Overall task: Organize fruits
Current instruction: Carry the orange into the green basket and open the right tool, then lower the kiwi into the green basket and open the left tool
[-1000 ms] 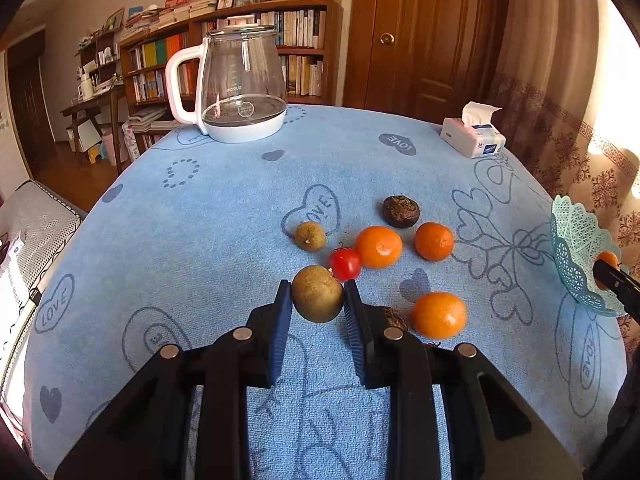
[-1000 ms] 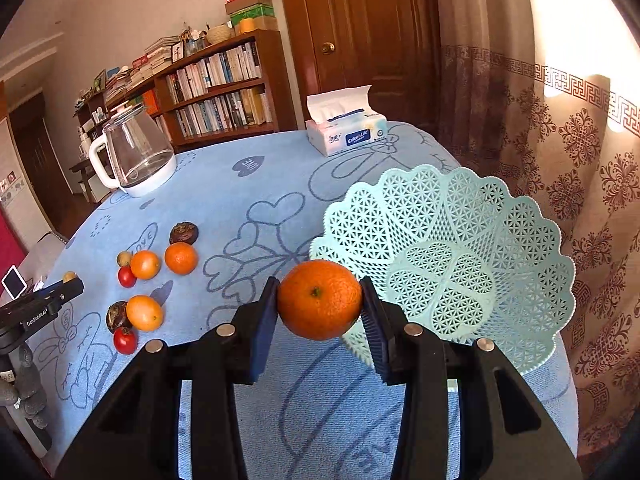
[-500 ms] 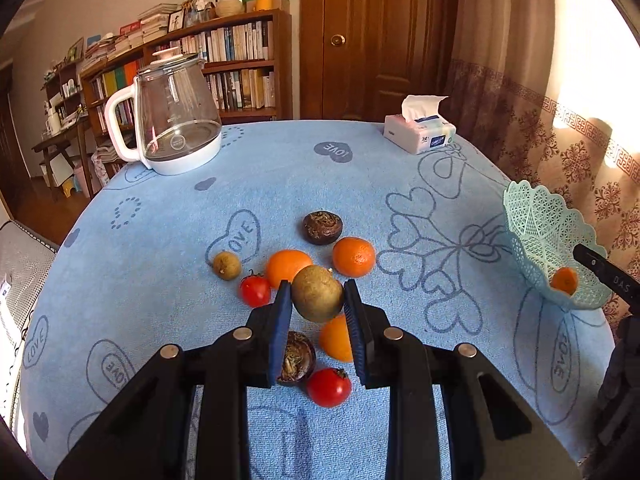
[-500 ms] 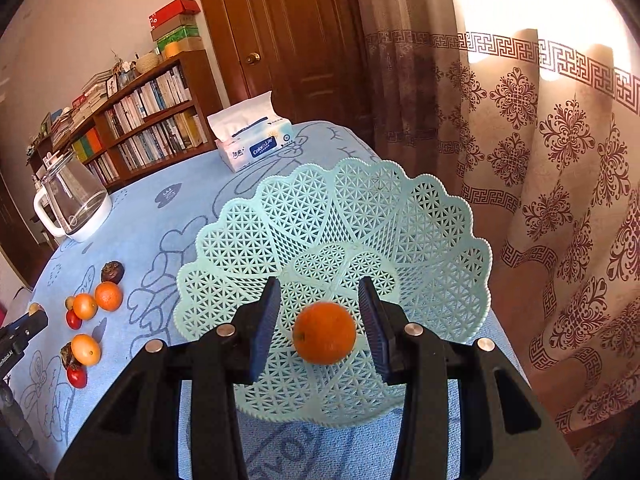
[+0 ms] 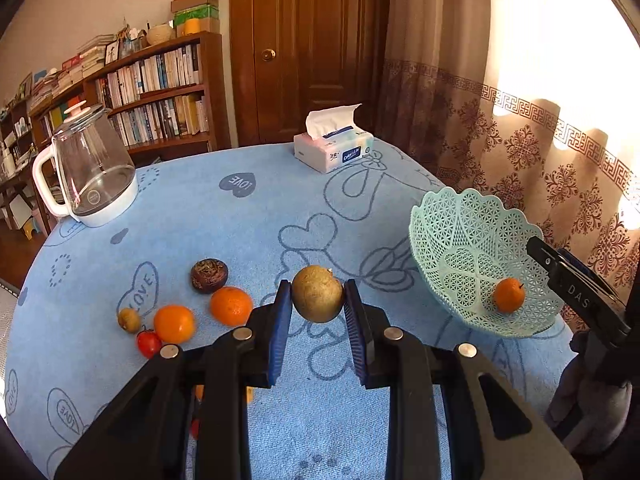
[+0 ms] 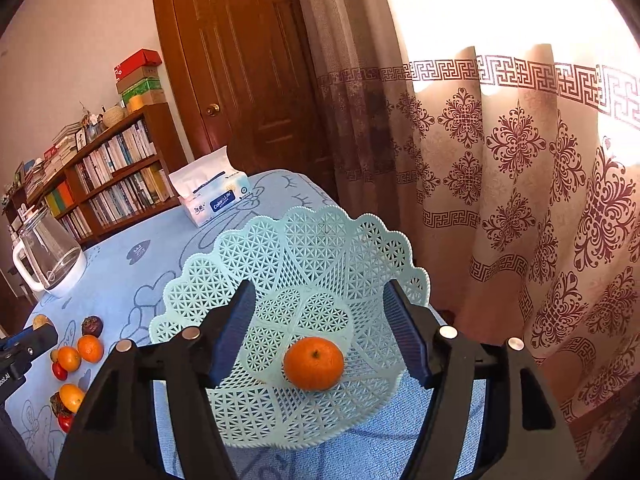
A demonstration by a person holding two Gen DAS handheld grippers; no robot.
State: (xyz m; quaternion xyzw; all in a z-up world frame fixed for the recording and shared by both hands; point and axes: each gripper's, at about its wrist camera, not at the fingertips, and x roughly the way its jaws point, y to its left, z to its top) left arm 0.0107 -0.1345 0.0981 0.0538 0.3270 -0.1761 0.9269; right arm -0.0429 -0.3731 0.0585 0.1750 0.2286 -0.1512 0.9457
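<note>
My left gripper (image 5: 318,300) is shut on a brownish-green round fruit (image 5: 317,293) and holds it above the blue tablecloth, left of the mint lattice basket (image 5: 452,236). My right gripper (image 6: 320,312) is open above the basket (image 6: 280,248). An orange (image 6: 314,362) lies loose in the basket below the jaws; it also shows in the left wrist view (image 5: 508,295). On the cloth lie two oranges (image 5: 231,305), a dark brown fruit (image 5: 209,275), a small brown fruit (image 5: 128,320) and a red tomato (image 5: 149,344). More fruit is partly hidden under my left gripper.
A glass kettle (image 5: 86,168) stands at the back left of the round table. A tissue box (image 5: 333,150) stands at the back. The basket sits near the table's right edge, next to a patterned curtain (image 6: 520,200). A bookshelf and door are behind.
My right gripper opened and let the orange go; it now lies in the basket. My left gripper carried the brownish-green fruit rightward, away from the fruit group and closer to the basket.
</note>
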